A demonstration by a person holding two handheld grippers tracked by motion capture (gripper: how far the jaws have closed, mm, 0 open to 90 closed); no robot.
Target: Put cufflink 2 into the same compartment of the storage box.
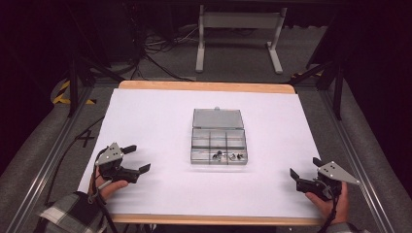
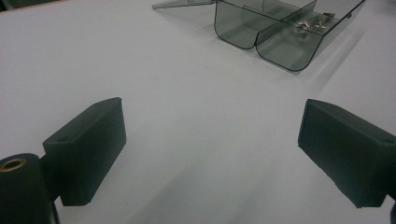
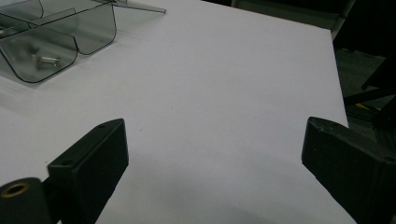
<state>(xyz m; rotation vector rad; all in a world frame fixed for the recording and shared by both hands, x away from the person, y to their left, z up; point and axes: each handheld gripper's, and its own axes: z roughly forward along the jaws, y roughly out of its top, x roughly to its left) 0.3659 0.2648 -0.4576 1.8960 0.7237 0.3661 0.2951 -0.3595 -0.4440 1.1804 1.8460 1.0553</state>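
Left gripper (image 1: 137, 158) low on the near left of the white-covered wooden table (image 1: 145, 116), jaws spread wide with nothing between them, a hand (image 1: 109, 187) wrapped around its body. Right gripper (image 1: 305, 170) mirrored on the near right, jaws likewise apart and empty, held by the other hand (image 1: 335, 200). Both well apart from the work. Out ahead at mid-table, a small clear smoky-grey plastic compartment box (image 1: 218, 144), lid (image 1: 218, 118) folded back flat toward the far edge, dividers splitting it into small cells. In the near row, a few small metal screws or similar hardware (image 1: 226, 156), gathered in the middle and right cells; the remaining cells apparently bare. From the left gripper view, the box (image 2: 280, 32) off to the upper right with the metal bits (image 2: 312, 22) glinting inside; from the right gripper view, the box (image 3: 51, 32) at upper left with one screw (image 3: 45, 59) visible through its curved wall. Judging from this: box already opened, nothing yet gripped or touched, no part lifted out or shifted between cells. Reaching in, picking up the hardware, and whatever sorting or closing follows all appear to remain ahead.
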